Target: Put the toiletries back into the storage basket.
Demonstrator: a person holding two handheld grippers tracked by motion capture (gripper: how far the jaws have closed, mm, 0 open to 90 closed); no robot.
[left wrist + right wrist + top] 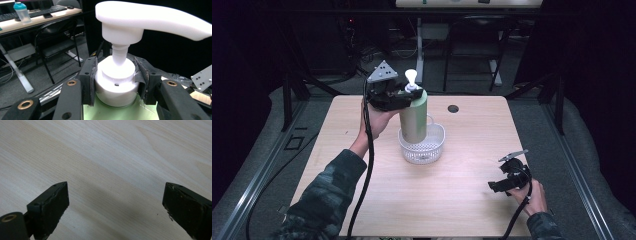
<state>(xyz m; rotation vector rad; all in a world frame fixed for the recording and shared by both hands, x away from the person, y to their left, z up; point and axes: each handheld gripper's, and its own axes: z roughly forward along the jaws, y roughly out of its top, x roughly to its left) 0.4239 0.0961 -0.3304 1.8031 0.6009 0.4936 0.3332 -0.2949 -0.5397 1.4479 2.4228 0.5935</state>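
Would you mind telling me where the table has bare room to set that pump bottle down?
Bare wood lies left of the white basket, in the near middle between the forearms, and along the right side beyond the open right gripper. The middle is crowded: the left gripper clamps the green pump bottle by its white collar at the basket.

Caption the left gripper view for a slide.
Left gripper clamps the white collar of a green pump bottle, just beneath its pump head.

The left gripper (404, 95) is held up high, its jaws squeezed tight on something white. The right gripper (497, 186) sits low, near the right, jaws wide apart.
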